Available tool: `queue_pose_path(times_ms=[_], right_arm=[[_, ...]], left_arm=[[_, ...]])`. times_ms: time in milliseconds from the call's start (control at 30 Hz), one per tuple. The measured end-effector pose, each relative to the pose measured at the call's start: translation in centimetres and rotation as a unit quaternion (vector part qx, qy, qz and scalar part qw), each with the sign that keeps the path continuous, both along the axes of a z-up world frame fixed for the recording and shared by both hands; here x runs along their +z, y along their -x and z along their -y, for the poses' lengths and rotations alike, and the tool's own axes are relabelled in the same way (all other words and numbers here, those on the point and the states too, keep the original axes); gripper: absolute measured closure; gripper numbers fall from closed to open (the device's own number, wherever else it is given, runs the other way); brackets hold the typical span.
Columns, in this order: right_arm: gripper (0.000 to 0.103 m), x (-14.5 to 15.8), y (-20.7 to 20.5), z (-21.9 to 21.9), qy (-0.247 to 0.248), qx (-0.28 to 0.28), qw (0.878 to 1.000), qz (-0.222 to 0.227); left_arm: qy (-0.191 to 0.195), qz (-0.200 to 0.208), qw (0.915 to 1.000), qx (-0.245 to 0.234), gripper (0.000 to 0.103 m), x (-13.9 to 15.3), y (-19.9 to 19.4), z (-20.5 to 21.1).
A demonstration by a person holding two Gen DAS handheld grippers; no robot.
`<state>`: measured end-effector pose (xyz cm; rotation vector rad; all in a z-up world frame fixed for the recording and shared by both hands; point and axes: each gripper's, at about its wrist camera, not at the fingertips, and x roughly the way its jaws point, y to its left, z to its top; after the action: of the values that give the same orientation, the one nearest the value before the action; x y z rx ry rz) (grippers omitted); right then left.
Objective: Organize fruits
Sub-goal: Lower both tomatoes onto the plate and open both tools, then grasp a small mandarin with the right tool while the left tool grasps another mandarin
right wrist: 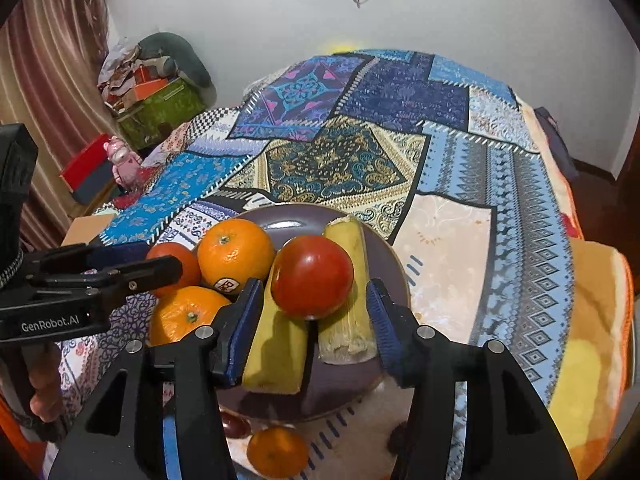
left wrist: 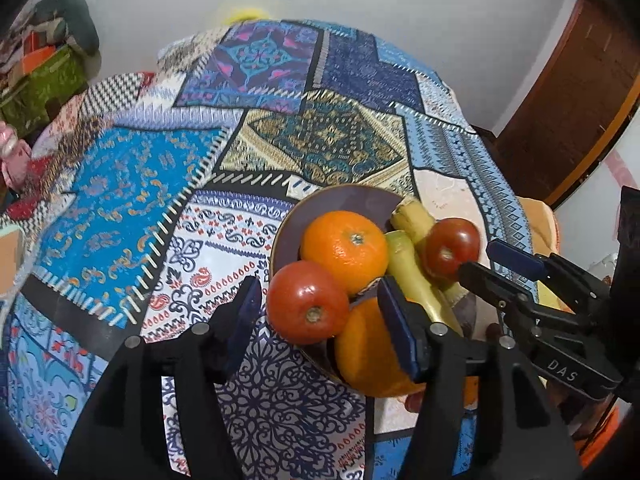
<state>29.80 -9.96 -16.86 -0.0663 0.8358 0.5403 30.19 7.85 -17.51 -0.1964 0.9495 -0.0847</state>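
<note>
A dark purple plate on the patchwork cloth holds two oranges, two tomatoes and two yellow-green cane pieces. My right gripper is open, its fingers on either side of the cane pieces and the nearer tomatoes. My left gripper is open around a tomato, with an orange behind its right finger. A small orange lies on the cloth below the plate.
Small dark fruits lie by the plate's near rim. The patchwork cloth covers the table. Boxes and clutter stand at the far left by a curtain. A door is at the right.
</note>
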Motion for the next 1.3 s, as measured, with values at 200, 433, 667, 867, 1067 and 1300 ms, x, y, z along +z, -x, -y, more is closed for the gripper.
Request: queue_pose_path(times_ms=[200,433,667,867,1067,1300], right_arm=[[0.050,1.9,1.6,1.5,-0.005,-0.003,1.000,0.023],[0.048,3.6,3.7,3.8,-0.012,-0.016,0.999,0.043],[0.048,3.4,4.9,5.4,-0.014,-0.028,0.999,0.043],[0.048,2.5,6.0,7.2,-0.011,-0.042,0.998,0.034],[0.048,0.5,6.9,9.0,-0.002,-0.053,0.999,0.008],[0.048,-2.7,7.7,9.8,0.001,-0.052,0.998,-0.037]], left_arm=[[-0.015,0.031,0.9993,-0.014,0.039,2.7,1.9,1.1],[-0.020,0.049,0.9982,-0.026,0.038,4.8,4.4,2.2],[-0.025,0.053,0.9979,-0.028,0.037,5.2,6.3,2.8],[-0.024,0.049,0.9979,-0.035,0.037,4.8,7.6,3.8],[-0.011,0.021,0.9985,-0.050,0.037,2.6,8.4,5.7],[-0.002,-0.015,0.9970,-0.076,0.037,-0.4,8.6,8.7]])
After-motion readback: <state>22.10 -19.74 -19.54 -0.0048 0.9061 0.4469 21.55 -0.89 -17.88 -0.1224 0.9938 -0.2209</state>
